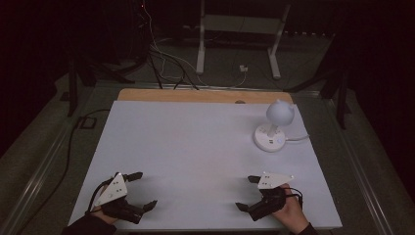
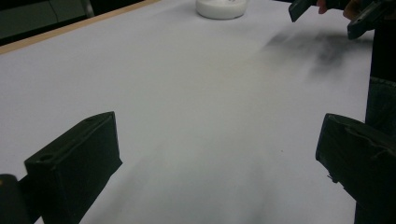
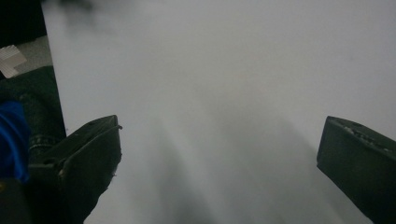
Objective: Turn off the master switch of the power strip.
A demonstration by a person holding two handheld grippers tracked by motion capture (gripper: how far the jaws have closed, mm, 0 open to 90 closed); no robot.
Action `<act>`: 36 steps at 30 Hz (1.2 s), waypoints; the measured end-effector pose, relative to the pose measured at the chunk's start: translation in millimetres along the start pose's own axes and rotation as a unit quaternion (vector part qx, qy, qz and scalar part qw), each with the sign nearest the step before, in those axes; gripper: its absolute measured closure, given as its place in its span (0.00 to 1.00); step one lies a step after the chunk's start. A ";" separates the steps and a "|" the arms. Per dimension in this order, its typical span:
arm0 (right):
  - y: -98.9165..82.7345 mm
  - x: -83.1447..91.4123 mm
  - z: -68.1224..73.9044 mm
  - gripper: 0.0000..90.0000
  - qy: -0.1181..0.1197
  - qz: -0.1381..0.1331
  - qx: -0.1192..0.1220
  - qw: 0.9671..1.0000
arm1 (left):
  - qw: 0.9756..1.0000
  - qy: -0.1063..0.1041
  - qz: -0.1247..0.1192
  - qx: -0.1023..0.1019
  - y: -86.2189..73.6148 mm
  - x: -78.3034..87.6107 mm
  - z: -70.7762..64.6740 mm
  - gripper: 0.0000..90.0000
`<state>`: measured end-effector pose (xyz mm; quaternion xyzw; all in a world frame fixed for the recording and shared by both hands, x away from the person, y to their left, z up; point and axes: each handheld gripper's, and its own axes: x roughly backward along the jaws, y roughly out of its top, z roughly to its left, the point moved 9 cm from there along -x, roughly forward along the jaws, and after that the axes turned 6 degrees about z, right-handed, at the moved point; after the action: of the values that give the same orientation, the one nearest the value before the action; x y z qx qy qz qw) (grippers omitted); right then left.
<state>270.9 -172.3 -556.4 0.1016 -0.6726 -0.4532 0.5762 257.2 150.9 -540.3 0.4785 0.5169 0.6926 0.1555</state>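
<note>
1. Left tool (image 1: 141,190) sits at the near-left corner of the counter (image 1: 195,147), held in the person's left hand (image 1: 100,211). Jaws stand wide apart, nothing between them; in the left gripper view (image 2: 217,158) the gap between the two black jaws shows bare white surface.
2. Right tool (image 1: 247,192) sits at the near-right of the counter, held in the right hand (image 1: 291,211). Jaws spread as wide as the left one's, nothing held; the right gripper view (image 3: 219,158) shows blank white surface between them.
3. Both tools point inward toward the middle of the counter, well apart from each other. Each carries a grey three-cornered plate on top (pale in the dim light).
4. Nearest thing to the tools: a small white lamp (image 1: 274,128) with a round flat base and a ball-shaped head, standing upright at the far-right part of the counter, well apart from both tools. The right tool is the closer of the two to it. A white cord (image 1: 299,139) runs from the base toward the right edge.
5. In the left gripper view the lamp's base (image 2: 220,8) shows at the top edge, and the right tool (image 2: 327,14) at the upper right.
6. Counter top is white with a wooden strip along its far edge. Beyond it: dark floor, loose cables (image 1: 166,58), a white frame stand (image 1: 240,39).
</note>
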 end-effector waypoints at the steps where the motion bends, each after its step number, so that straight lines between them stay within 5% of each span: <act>1: 1.3 0.9 0.1 0.00 0.000 -0.001 0.001 1.000 | 1.000 0.000 0.000 0.000 0.0 0.1 0.1 0.00; 17: 25.4 16.8 -6.9 0.00 -0.007 -0.036 -0.016 0.999 | 1.000 0.000 -0.004 0.001 0.8 0.9 0.2 0.00; 36: 42.0 43.1 -41.3 0.00 -0.073 -0.074 -0.051 0.993 | 1.000 -0.006 -0.005 0.005 0.8 1.1 -0.1 0.00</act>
<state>309.3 -197.2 -499.5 0.0879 -0.6796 -0.5345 0.4946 256.8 151.3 -539.1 0.4808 0.5220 0.6863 0.1594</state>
